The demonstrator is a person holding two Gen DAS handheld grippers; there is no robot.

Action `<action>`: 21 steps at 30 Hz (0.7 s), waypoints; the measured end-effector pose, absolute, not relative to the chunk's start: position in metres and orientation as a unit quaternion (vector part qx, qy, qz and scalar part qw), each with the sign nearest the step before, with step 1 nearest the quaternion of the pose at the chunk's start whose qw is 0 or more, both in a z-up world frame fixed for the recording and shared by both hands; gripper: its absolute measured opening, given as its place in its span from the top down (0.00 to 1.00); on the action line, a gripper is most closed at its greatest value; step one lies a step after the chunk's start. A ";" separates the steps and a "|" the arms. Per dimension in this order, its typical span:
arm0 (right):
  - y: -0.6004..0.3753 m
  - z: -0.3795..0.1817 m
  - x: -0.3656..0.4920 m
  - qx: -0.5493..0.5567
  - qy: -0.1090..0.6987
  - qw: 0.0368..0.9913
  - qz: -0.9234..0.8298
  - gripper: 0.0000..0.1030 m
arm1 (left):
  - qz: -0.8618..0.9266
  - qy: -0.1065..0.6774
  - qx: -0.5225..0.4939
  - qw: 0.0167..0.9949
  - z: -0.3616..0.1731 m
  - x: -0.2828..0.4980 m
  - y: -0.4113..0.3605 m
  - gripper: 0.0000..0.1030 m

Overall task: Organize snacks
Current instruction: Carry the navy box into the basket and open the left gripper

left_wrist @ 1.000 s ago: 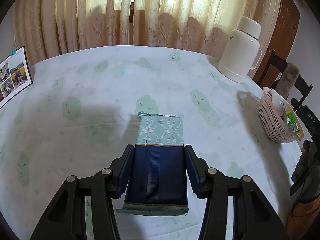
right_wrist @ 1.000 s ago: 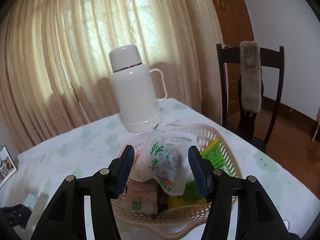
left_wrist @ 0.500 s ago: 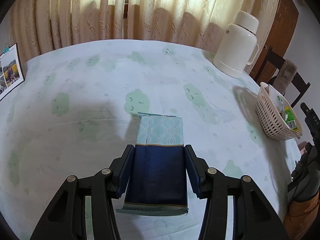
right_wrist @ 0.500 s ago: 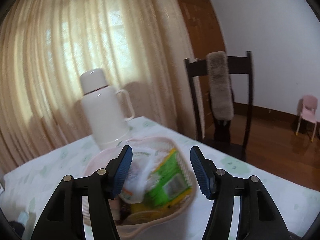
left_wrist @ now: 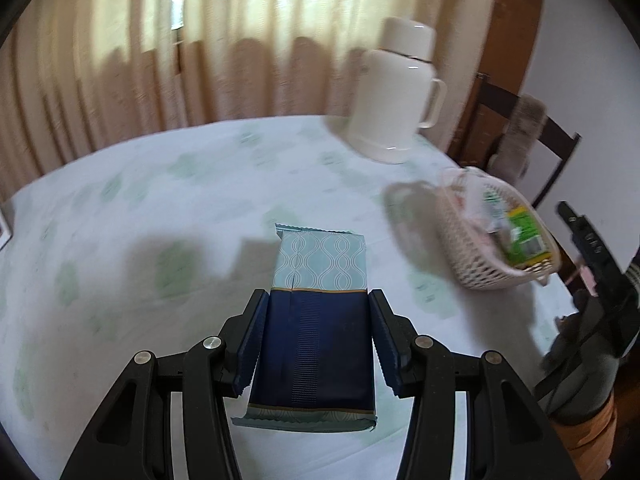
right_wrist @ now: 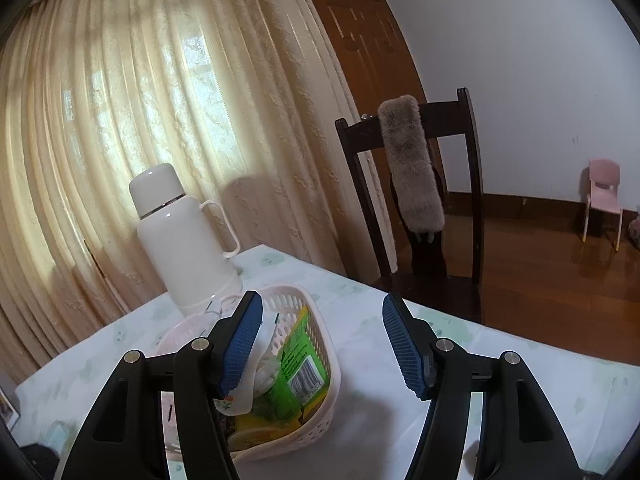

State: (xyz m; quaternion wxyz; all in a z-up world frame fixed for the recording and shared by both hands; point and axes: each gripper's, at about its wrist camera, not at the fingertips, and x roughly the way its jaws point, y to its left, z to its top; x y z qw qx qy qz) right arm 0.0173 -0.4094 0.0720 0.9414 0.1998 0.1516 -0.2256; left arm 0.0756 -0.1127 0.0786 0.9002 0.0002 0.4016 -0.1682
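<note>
Left gripper point(left_wrist: 318, 344): angled steeply down over the table point(left_wrist: 160, 208), jaws partly closed, both blue pads pressed against the long sides of a snack packet point(left_wrist: 316, 344). Packet: dark blue body, pale teal patterned far end, crimped seals at both ends; held flat and lengthwise between the fingers, clear of the cloth, its shadow on the cloth to the left.

Right gripper point(right_wrist: 322, 344): tilted slightly below level, rolled a little, jaws standing wide and just been opening; nothing between the pads. Its left finger point(right_wrist: 240, 344) overlaps the basket in the view; whether it touches the contents cannot be told.

Basket point(right_wrist: 320, 336): pale pink plastic lattice, oval, on the table near its right edge, just in front of the flask. Contents: a green packet with barcode point(right_wrist: 302, 364) leaning against the right wall; a white pouch with green print point(right_wrist: 256, 376) behind the left finger; yellow wrapping lower down. Further items underneath, too dim to identify. In the left wrist view the basket is blurred, well to the right of the held packet.

Flask point(right_wrist: 180, 240): white, with handle, upright on the table by the curtain point(right_wrist: 140, 100).

Chair point(right_wrist: 420, 200): dark wood, at the table's far side, a grey furry cover point(right_wrist: 412, 164) draped over its back.
</note>
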 end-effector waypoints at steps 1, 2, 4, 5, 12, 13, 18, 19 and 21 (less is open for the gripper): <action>-0.408 0.072 0.017 0.199 0.154 0.942 -0.223 0.38 | -0.178 0.398 0.003 0.900 0.082 0.077 -0.122 0.55; -0.407 0.072 0.018 0.199 0.155 0.942 -0.220 0.37 | -0.185 0.395 0.005 0.900 0.085 0.078 -0.129 0.55; -0.405 0.072 0.017 0.199 0.156 0.943 -0.215 0.37 | -0.203 0.385 0.010 0.900 0.092 0.082 -0.148 0.55; -0.405 0.072 0.016 0.200 0.155 0.944 -0.212 0.37 | -0.210 0.381 0.012 0.900 0.095 0.084 -0.156 0.55; -0.417 0.073 0.008 0.233 0.146 0.937 -0.217 0.36 | -0.250 0.378 0.006 0.891 0.104 0.106 -0.205 0.55; -0.418 0.073 0.008 0.237 0.146 0.936 -0.216 0.36 | -0.254 0.379 0.004 0.890 0.104 0.110 -0.211 0.55; -0.419 0.075 0.005 0.248 0.140 0.935 -0.210 0.36 | -0.268 0.376 0.004 0.887 0.108 0.119 -0.240 0.55; -0.419 0.075 0.004 0.250 0.140 0.935 -0.209 0.36 | -0.271 0.375 0.005 0.887 0.108 0.120 -0.246 0.55; -0.420 0.075 0.003 0.252 0.139 0.935 -0.209 0.36 | -0.275 0.376 0.006 0.885 0.107 0.123 -0.254 0.55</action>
